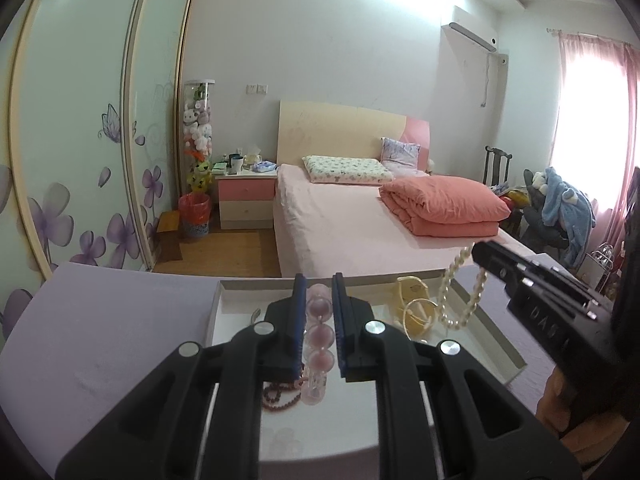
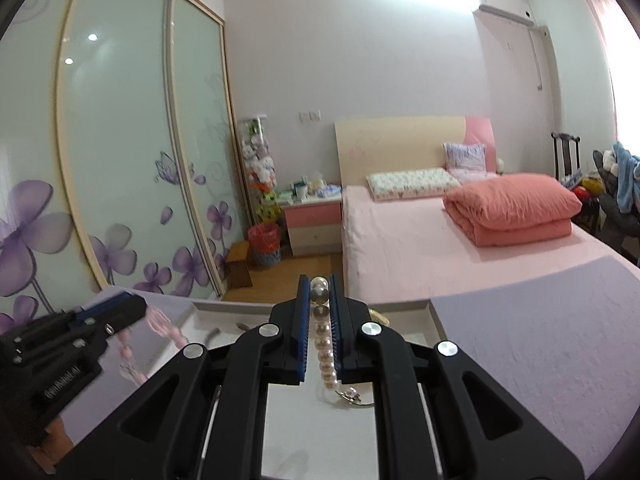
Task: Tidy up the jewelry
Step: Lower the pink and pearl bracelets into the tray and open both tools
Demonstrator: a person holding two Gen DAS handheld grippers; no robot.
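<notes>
Both grippers are pinching jewelry over my white tray (image 1: 226, 304): left gripper (image 1: 318, 300) has its jaws clamped on a pink bead bracelet (image 1: 319, 334), right gripper (image 2: 319, 300) is squeezed onto a pearl strand (image 2: 323, 344) dangling above the tray. Further in sit a dark red bead string (image 1: 280, 394) and yellow piece (image 1: 414, 304), then the purple tabletop (image 1: 120, 320) and pink bed (image 1: 340, 216).

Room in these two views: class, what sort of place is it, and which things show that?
A bedroom, most likely: a bed with a folded quilt, a bedside table, and a sliding-door wardrobe.
</notes>
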